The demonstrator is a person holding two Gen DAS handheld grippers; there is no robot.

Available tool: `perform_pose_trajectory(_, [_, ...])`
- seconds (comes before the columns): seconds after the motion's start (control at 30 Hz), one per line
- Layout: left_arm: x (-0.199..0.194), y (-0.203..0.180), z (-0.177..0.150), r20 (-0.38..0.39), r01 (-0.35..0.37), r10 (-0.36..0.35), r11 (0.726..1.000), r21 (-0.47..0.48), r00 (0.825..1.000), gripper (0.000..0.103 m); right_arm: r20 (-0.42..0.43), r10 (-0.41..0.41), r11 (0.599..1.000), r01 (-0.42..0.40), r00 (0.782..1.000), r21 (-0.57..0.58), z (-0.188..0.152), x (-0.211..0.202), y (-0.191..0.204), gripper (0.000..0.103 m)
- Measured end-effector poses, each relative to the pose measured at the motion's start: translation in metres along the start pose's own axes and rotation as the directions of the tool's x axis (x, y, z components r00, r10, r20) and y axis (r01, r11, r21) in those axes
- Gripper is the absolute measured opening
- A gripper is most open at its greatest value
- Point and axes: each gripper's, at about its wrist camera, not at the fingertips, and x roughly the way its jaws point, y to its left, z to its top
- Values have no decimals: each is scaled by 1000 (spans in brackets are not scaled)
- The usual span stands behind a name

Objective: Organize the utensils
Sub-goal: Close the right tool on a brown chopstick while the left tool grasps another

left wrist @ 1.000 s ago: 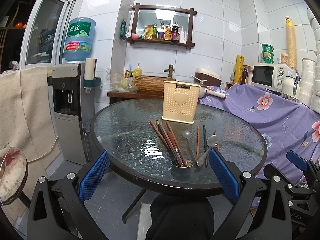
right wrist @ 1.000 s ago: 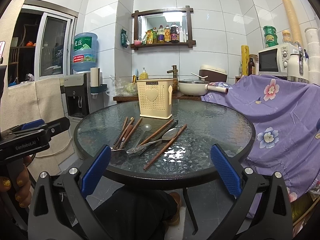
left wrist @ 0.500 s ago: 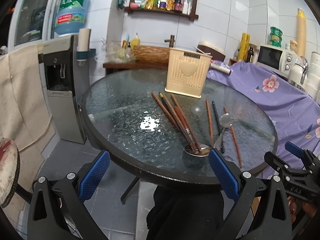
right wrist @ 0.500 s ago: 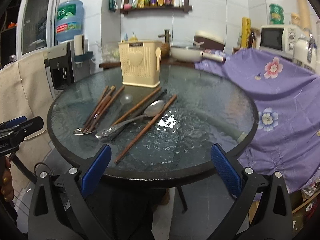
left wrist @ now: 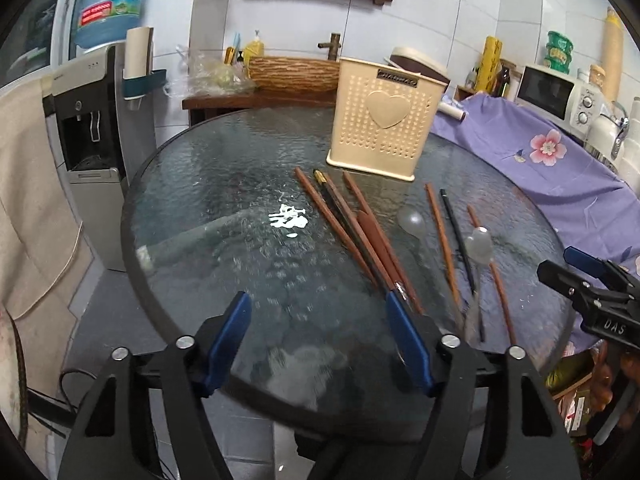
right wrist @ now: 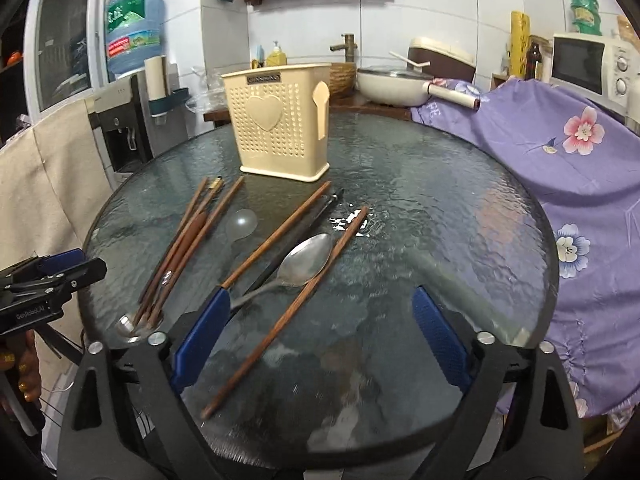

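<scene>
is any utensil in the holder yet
No, the chopsticks and spoon all lie on the table before the holder.

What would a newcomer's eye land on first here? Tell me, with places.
The cream holder with its heart emblem stands upright at the far side of the round glass table. In front of it, wooden chopsticks and a metal spoon lie scattered flat on the glass. Purple flowered cloth drapes the right.

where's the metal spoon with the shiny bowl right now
In the right wrist view the metal spoon lies mid-table on the glass table, between two wooden chopsticks, in front of the cream utensil holder.
</scene>
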Motion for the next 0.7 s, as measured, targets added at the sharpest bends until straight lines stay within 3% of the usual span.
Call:
perform_pose_trajectory(0.17, [22,11,26,-38,0,-1,1000,-18,999,57,-54,-4,999,5,999,32,21,27,-9,77])
perform_pose_trajectory(0.43, [58,15,56,-89,-12,12,1000,-2,996,46,-152,-18,996,32,988,88,53,77,-24,44])
perform_pose_trajectory(0.7, [94,24,90,-156,-2,-9,998,-69,988,36,-250,-38,988,73,968,135,74,116,-27,35])
